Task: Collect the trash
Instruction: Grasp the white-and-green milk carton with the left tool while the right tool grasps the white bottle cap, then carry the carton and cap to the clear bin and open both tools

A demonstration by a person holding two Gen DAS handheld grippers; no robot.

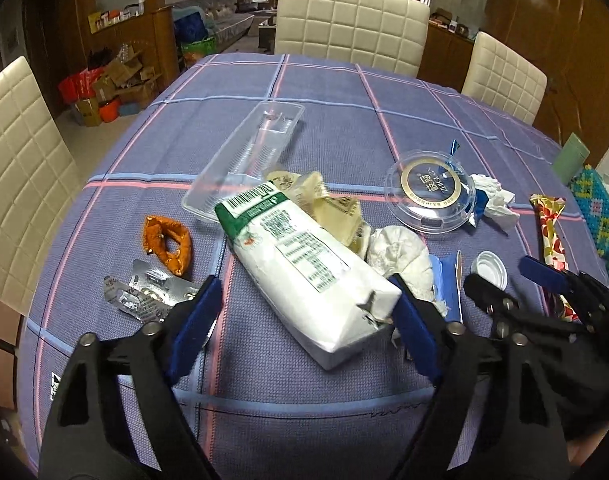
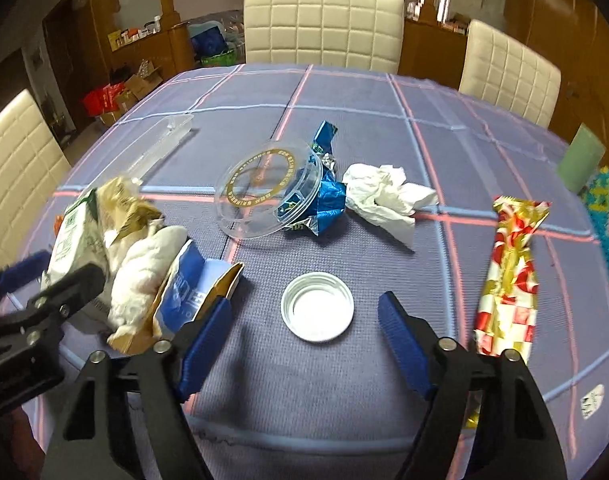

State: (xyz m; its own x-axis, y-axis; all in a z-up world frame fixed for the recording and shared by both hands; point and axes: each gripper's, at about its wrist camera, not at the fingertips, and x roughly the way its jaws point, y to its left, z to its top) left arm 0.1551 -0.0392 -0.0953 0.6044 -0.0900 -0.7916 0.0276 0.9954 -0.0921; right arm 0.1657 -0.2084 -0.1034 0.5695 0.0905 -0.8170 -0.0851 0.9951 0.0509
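Trash spread over plaid table, both tongs spread

Carton (image 1: 304, 264) lies slantwise in the middle of the tablecloth (image 1: 344, 120), its near end between the blue pads of the left gripper (image 1: 304, 312). The jaws stand apart; the right pad is just beside the carton's corner, the left pad well clear of it, so nothing is pinched.

Beside the carton sit a wad of tissue (image 1: 400, 258), crumpled yellowish wrappers (image 1: 332, 204), a clear tray (image 1: 244, 160), an orange peel (image 1: 166, 242) and a foil blister pack (image 1: 144, 292).

The right gripper (image 2: 304, 332) is also spread, with the white cap (image 2: 317, 306) lying on the cloth between its pads, touched by neither. Farther off lie a clear round lid (image 2: 264, 196) over a blue foil wrapper (image 2: 328, 196), a white napkin (image 2: 388, 196), and a red-and-gold wrapper (image 2: 508, 280) just right of the right pad. White chairs (image 2: 322, 26) ring the table.
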